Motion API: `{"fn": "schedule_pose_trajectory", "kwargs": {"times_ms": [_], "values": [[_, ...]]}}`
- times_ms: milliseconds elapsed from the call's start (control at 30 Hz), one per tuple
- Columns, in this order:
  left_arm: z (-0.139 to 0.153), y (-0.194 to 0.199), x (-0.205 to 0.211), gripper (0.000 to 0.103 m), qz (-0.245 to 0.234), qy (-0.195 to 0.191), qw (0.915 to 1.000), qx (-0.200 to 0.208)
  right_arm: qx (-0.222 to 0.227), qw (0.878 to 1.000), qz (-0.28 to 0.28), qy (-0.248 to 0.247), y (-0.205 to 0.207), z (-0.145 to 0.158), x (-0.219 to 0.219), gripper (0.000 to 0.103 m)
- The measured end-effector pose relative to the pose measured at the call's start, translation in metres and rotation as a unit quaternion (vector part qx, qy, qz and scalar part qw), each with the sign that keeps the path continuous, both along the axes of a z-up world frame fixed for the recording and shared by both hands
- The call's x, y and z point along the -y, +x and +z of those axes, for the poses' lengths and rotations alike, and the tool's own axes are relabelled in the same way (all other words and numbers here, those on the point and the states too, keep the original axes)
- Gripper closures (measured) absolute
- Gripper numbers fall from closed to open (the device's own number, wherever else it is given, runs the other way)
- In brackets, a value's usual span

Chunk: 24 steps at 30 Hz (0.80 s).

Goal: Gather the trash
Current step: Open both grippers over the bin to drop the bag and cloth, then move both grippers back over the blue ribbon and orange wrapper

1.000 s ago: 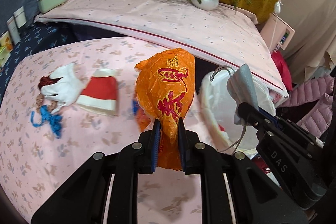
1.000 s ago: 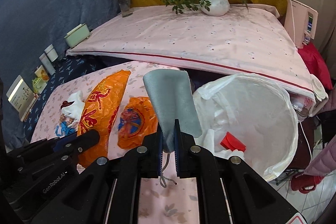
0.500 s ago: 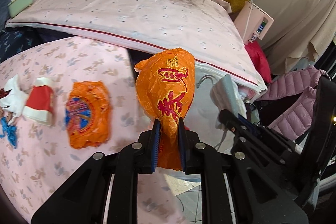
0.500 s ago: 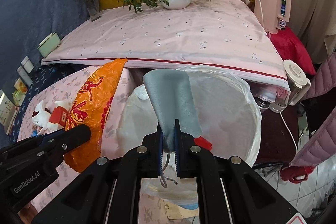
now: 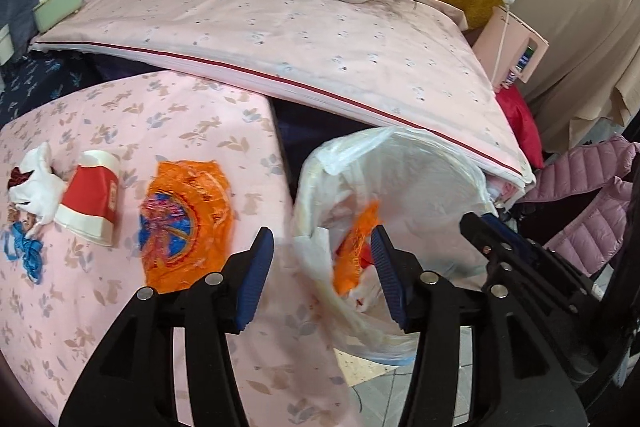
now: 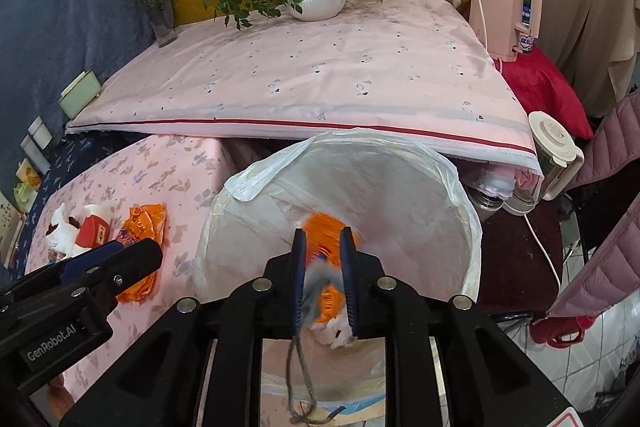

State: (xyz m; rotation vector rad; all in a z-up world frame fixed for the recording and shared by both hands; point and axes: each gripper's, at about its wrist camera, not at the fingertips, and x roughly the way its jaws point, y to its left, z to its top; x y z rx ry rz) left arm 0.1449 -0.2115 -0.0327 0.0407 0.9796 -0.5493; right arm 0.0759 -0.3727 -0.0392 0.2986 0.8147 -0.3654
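My left claw [image 5: 322, 267] gapes empty over the bin bag [image 5: 420, 171]; right claw [image 6: 323, 269] parted, grey cloth [image 6: 316, 277] blurred between.

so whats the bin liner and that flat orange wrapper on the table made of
Bin liner: thin plastic film, it seems; translucent milky white, with a wrinkled rim and soft sheen.
Orange wrapper: probably crinkly plastic or foil-backed film; creased, glossy, printed with a blue and red round design.

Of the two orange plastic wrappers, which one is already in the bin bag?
The crumpled orange wrapper falling inside the white bin bag; the other orange wrapper with the blue emblem lies flat on the pink tablecloth.
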Motion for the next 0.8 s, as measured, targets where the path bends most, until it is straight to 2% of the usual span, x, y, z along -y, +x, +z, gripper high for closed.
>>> {"fn": "schedule_pose_trajectory", "kwargs": {"times_ms": [100,367,800], "values": [[0.002,0.001,-0.012,0.055,0.012,0.008,0.9998,0.012,0.005,1.0,0.003,-0.002,0.001,0.004,-0.005,0.07],[0.004,0.008,-0.047,0.055,0.047,0.02,0.9984,0.022,0.012,0.999,0.035,-0.002,0.007,0.013,-0.041,0.068],[-0.013,0.019,-0.124,0.055,0.115,0.042,0.9924,0.015,0.017,0.995,0.094,0.001,0.021,0.02,-0.117,0.059]]}}
